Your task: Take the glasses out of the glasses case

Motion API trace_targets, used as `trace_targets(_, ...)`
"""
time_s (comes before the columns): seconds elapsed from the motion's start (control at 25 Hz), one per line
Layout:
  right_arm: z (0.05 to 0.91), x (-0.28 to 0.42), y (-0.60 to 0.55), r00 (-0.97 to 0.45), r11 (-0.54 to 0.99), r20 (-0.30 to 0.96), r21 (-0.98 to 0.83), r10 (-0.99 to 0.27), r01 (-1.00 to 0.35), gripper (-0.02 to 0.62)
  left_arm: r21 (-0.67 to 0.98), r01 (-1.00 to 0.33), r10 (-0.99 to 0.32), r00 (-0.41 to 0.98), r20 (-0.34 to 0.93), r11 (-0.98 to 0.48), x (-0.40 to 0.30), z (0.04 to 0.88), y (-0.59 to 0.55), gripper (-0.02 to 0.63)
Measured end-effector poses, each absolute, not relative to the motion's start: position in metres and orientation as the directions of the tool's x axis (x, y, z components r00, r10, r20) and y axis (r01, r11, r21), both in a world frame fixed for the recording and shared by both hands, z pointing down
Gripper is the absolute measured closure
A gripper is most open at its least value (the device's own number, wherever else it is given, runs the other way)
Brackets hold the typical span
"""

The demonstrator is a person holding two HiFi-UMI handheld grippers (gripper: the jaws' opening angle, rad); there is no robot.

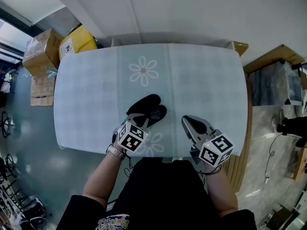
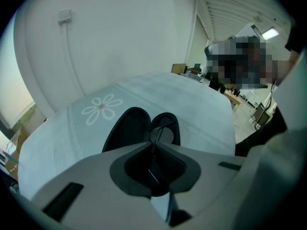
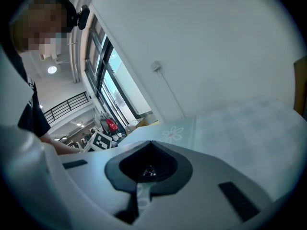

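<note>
With left gripper (image 2: 154, 146) clamped on arm of glasses (image 2: 164, 134), lying in open glasses case (image 2: 125, 128) on table (image 1: 201, 80), lift slowly clear of rim; pin case with right gripper (image 1: 188, 122), shut empty alongside

Pale checked table (image 1: 96, 90) against white wall (image 1: 192, 8); cardboard boxes (image 1: 41, 51) on grey floor (image 1: 29, 166).

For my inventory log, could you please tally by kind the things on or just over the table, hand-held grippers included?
glasses case: 1
glasses: 1
hand-held grippers, left and right: 2
Total: 4
</note>
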State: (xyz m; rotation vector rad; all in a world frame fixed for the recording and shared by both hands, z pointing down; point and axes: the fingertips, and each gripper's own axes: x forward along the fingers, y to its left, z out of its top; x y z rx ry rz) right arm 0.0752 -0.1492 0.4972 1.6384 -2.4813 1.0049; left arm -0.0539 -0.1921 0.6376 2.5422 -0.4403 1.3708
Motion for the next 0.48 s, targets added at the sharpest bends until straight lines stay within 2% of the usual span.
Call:
trace_targets(0.28,0.499,0.075,-0.151,-0.431,0.219,0.344,-0.512,-0.834,-0.831,0.572,0.036,-0.267,-0.103,0.487,0.868,-0.963,-0.05,0.647,-0.192,0.57)
trace_targets(0.32,0.5,0.076,-0.151,-0.427,0.214,0.344,-0.512,-0.836,-0.832,0.572,0.03,-0.248,-0.094,0.476,0.875,-0.968,-0.05,0.649,-0.191,0.556)
trace_targets(0.36,0.5,0.078,-0.152,-0.423,0.21,0.344,-0.513,-0.838,-0.832,0.572,0.023,-0.231,-0.089,0.464,0.881,-0.973,-0.049,0.652,-0.191,0.509)
trace_targets(0.48,0.502,0.08,-0.152,-0.415,0.2,0.344,-0.516,-0.842,-0.833,0.572,0.006,-0.207,-0.089,0.445,0.891,-0.978,-0.048,0.657,-0.192,0.497)
